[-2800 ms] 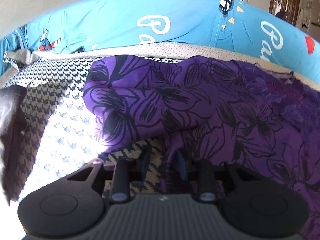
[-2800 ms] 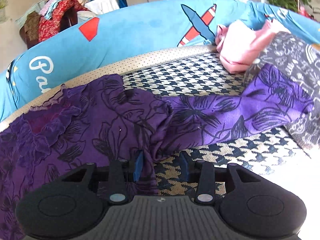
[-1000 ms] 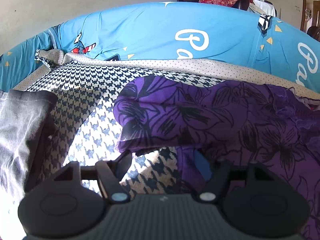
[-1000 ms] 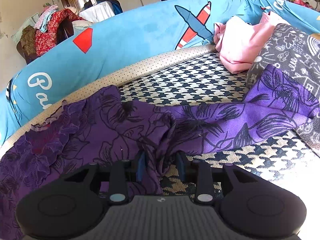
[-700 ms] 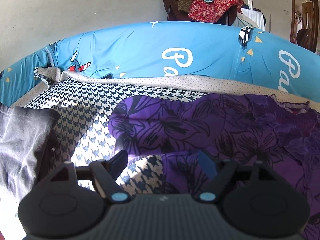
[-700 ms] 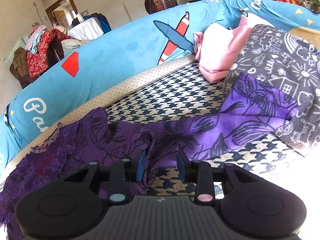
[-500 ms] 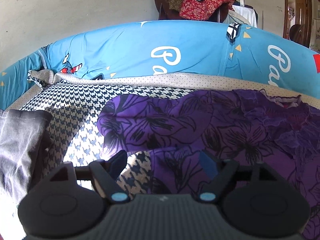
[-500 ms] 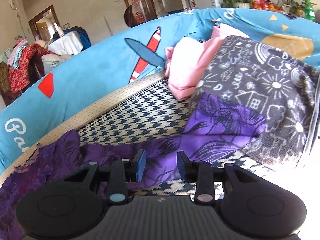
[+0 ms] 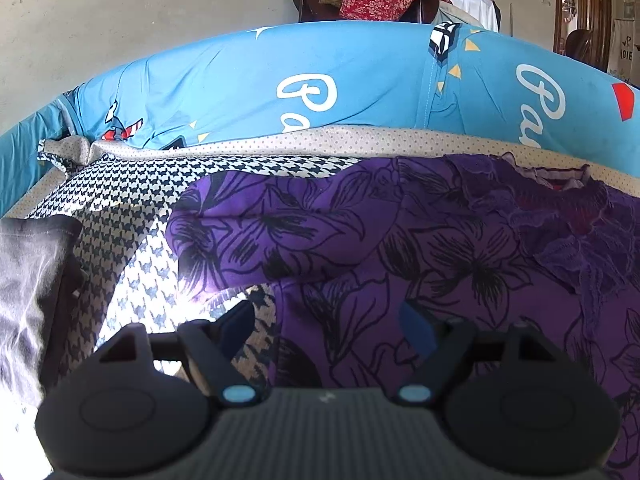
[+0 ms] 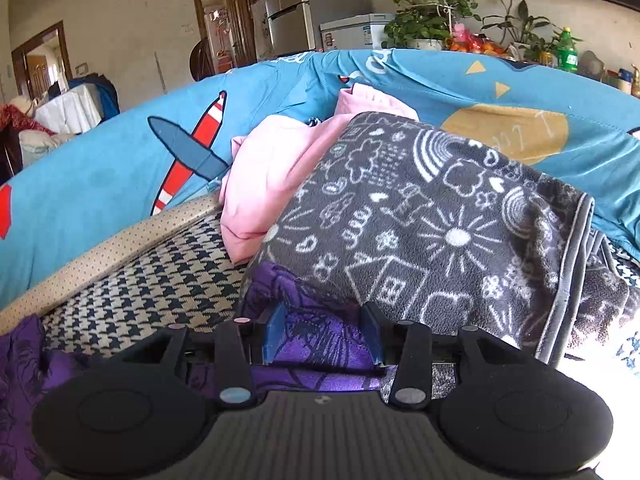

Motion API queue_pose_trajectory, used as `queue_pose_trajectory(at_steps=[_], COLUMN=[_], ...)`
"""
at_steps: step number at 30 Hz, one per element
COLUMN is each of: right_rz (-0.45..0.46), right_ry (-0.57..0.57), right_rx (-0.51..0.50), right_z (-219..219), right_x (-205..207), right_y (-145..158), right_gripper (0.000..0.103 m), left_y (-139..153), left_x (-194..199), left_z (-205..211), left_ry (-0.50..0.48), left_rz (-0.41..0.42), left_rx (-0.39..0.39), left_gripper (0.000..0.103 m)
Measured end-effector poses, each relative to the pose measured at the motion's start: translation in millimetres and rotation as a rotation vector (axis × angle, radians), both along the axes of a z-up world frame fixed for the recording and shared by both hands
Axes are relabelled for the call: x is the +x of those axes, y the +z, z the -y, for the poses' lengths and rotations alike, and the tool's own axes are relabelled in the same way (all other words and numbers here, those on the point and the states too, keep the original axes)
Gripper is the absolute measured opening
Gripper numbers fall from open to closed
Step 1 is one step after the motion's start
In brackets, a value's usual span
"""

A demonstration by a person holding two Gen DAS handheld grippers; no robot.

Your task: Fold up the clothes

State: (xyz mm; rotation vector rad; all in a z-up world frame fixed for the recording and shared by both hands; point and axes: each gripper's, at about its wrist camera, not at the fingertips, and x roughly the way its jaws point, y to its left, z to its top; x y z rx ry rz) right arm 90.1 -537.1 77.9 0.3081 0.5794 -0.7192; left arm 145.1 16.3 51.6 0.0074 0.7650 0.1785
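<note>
Two grippers: left gripper (image 9: pixel 326 320) jaws spread over purple garment (image 9: pixel 400 240); right gripper (image 10: pixel 324 332) jaws opening around it; bolster (image 9: pixel 240 92) lettering "Pa".

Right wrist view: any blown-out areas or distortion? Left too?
Right wrist view: sunlight clips to white at lower right beside the grey doodle blanket; fisheye bows the blue sofa back. Left wrist view: glare patch on the houndstooth cover; purple floral garment sharp.

We carry two matching grippers, left gripper (image 9: pixel 328 320) and right gripper (image 10: pixel 324 336): black ribbed bodies, round side discs, pale rivets on black linkages, and blue pads (image 10: pixel 274 334) lining the fingers.
</note>
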Motion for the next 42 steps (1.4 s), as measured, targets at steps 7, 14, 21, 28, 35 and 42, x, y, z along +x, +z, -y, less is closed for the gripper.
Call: queue_pose_trajectory(at_steps=[7,14,21,28,35,42], right_rz=[-0.021,0.204,0.232,0.096,0.013,-0.022], right_ry=[0.065,0.191,0.238,0.057,0.028,0.018], right_rx=[0.046,0.028,-0.091,-0.04,0.005,0.016], right_z=[-11,-40,-55,5,19,18], right_x=[6,-11,-14,-27,-29,-26], right_y=[-3,40,58,25,11,5], right_gripper=[0.002,0.002,0.003,0.016,0.026,0.03], left_y=[-4,-5,-5,-7,-10,-11], left_x=[0,0,-2,0,0,1], left_z=[6,8,8,8,11,12], left_ry=[-0.019,-0.032,-0.04,-0.041,-0.05,-0.049], left_rz=[-0.018,-0.023,-0.028,-0.04,-0.048,-0.056], left_rx=[0.008,0.007,0.003,-0.011,-0.005,-0.008], left_gripper=[0.079,0.079,0.079,0.079,0.079,0.078])
